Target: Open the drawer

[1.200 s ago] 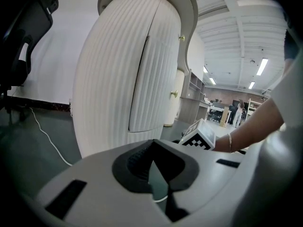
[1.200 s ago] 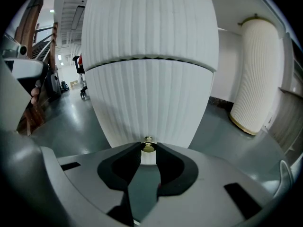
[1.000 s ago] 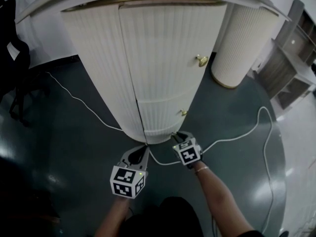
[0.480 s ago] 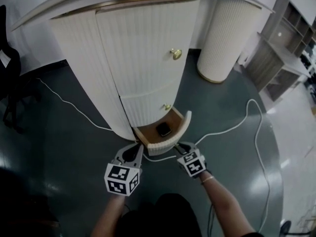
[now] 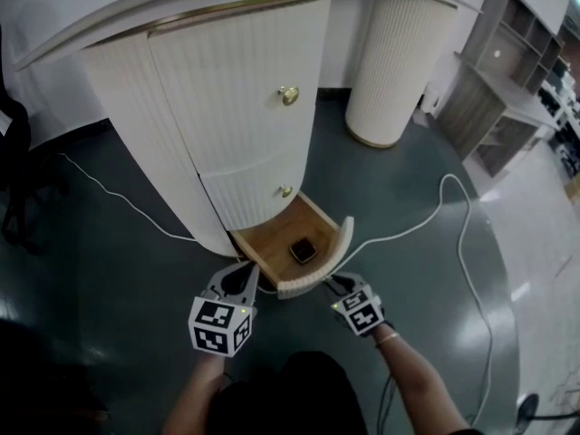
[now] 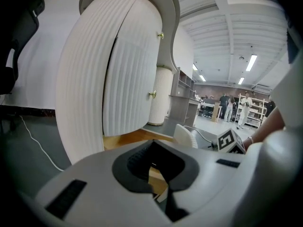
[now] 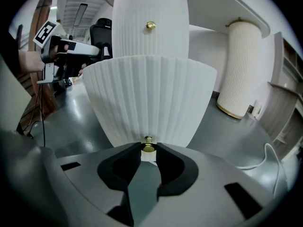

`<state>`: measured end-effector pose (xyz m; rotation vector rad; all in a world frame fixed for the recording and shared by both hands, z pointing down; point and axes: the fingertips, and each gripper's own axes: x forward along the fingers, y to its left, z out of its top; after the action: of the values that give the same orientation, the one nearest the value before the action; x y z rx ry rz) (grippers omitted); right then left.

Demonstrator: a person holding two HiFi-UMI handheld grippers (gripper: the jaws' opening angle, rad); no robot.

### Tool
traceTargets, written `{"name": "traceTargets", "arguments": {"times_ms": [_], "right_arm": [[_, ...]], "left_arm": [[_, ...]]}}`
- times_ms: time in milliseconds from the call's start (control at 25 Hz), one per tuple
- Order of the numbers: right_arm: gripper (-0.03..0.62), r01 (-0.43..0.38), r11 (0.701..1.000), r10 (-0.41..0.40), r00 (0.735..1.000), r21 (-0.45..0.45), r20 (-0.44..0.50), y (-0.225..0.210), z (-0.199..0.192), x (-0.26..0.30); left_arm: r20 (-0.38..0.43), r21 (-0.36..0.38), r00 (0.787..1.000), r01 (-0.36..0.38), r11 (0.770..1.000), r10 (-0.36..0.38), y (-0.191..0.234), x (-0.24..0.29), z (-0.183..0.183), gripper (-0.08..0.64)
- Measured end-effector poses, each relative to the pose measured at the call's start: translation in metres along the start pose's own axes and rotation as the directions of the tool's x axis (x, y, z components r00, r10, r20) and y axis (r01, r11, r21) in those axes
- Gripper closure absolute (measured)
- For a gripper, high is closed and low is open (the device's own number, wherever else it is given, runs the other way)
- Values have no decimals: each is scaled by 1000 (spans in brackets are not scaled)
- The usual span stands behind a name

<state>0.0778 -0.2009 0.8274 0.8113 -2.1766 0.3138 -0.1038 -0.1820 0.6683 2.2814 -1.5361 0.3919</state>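
Note:
The bottom drawer of a curved white fluted cabinet stands pulled well out, with its wooden floor showing. A small dark square object lies inside. My right gripper is at the drawer's curved front, shut on its small brass knob. My left gripper hangs just left of the drawer's near corner, jaws together and holding nothing. In the left gripper view the wooden drawer floor lies just beyond its closed tips.
Two more brass knobs sit on the cabinet fronts above. A white cable snakes over the dark floor on the right. A fluted white column and grey shelving stand behind; a black chair is at left.
The drawer went from closed to wide open. My right gripper drew back toward me with the knob in its jaws. The left gripper shifted only slightly.

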Motion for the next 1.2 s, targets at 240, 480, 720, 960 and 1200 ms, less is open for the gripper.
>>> {"name": "traceTargets", "arguments": {"times_ms": [240,480,720,960,1200], "right_arm": [[494,5,1000,-5,1000,9,-1,-2,-21,-16],[494,16,999,-16,1000,30,3,-3,-33,-27],[494,26,997,-26,1000,66,1,-5,-47,-38],[494,38,993,-37,999,108,-7,-3,-52,-42],[494,51,988,-50,999,146,-16,-3,-53,-42]], "left_arm": [[-20,-5,1000,14,1000,-14,-9,4,-8,558],[-35,-17,999,25,1000,-26,-18,9,-13,558],[-49,8,998,37,999,-36,-30,12,-13,558],[-59,42,997,46,998,-44,-38,13,-11,558],[-56,42,997,47,998,-45,-41,13,-11,558]]}}
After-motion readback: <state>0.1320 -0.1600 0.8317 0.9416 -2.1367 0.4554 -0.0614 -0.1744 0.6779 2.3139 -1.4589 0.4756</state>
